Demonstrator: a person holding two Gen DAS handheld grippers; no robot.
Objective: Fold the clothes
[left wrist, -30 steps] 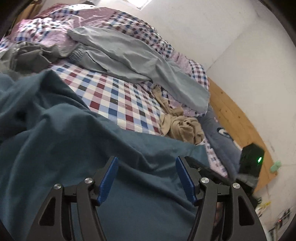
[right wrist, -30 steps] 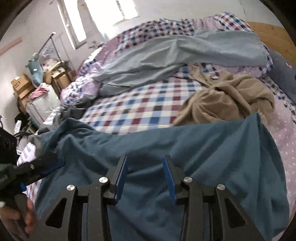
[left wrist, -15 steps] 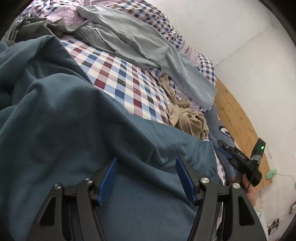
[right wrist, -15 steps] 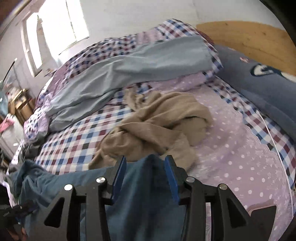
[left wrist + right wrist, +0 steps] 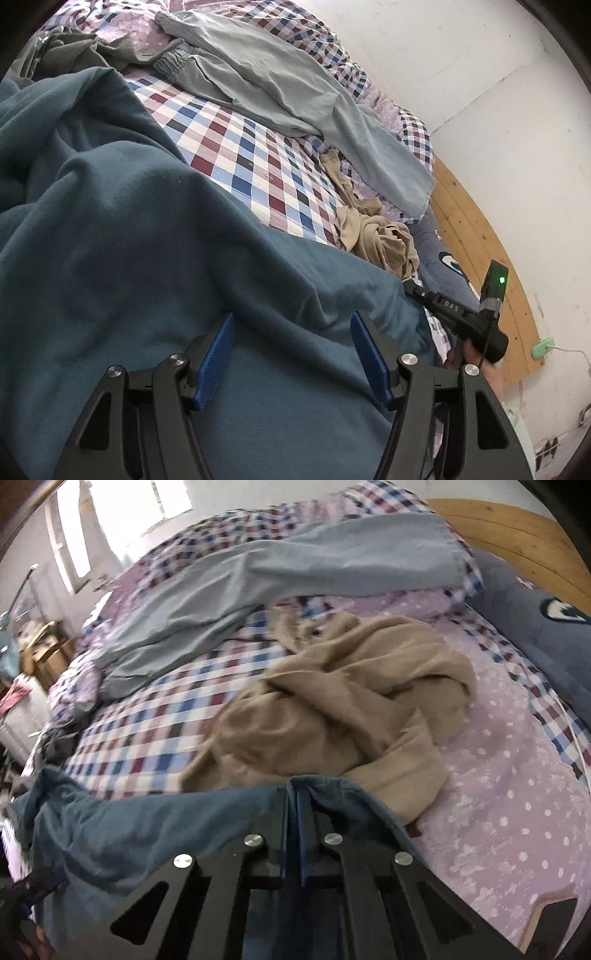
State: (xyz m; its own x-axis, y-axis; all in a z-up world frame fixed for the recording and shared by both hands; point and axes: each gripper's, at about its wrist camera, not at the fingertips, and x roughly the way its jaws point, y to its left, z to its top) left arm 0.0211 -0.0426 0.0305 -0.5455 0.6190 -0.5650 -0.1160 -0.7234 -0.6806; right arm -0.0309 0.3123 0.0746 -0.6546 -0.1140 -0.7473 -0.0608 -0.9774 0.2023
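Here teal garment [image 5: 155, 258] rumpled, edge pinched in right gripper [image 5: 295, 794].

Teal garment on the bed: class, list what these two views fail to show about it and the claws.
- Teal garment: its type and full outline are cut off by the frame edges in both views.
- Right claw: the pinched cloth hides its pads.
- Left claw: left wrist view cannot settle whether it touches the cloth.

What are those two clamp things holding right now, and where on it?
The right gripper is shut on the teal garment, pinching its edge at a corner. The left gripper is open above the same garment, holding nothing.
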